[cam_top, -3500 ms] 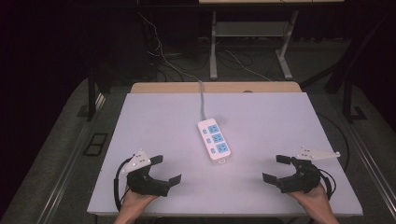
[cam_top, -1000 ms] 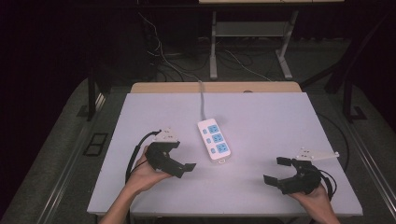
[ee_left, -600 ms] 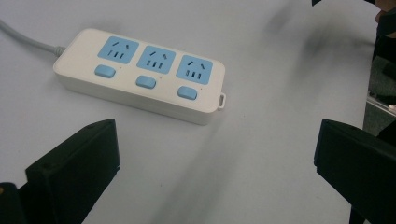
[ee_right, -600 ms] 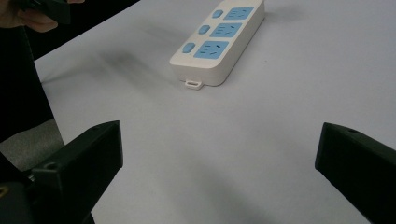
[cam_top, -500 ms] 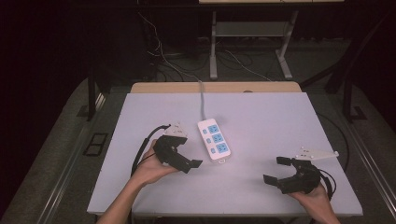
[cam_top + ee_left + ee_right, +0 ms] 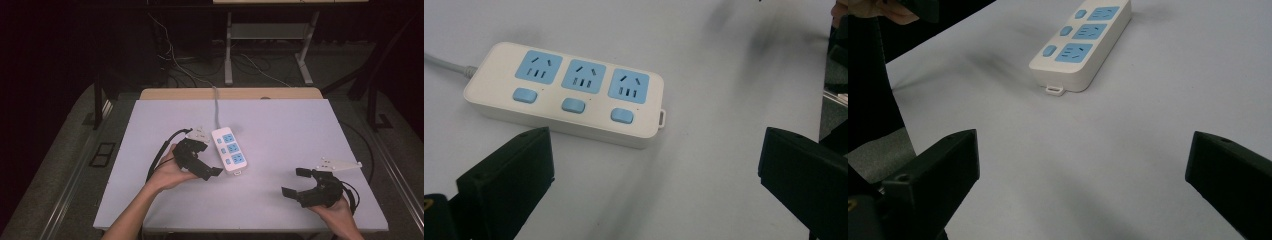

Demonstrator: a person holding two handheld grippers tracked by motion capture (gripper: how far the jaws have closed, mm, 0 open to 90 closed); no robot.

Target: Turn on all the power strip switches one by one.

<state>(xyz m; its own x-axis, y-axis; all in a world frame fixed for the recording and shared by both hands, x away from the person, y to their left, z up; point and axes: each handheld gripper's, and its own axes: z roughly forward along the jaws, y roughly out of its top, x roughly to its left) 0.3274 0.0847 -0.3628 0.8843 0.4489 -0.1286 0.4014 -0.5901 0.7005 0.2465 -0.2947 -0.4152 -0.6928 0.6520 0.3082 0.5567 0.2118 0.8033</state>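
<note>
The right gripper has its two black jaws spread wide, one rising at the lower left corner and the other at the lower right, with bare white table between them. Nothing sits in the gap. Farther up lies a white power strip, flat on the table and angled so that its far end runs toward the upper right. It carries three light-blue sockets in a row, each with a small blue button beside it. A little white tab sticks out of its near end. At the upper left corner, part of a hand shows against a dark surround.
</note>
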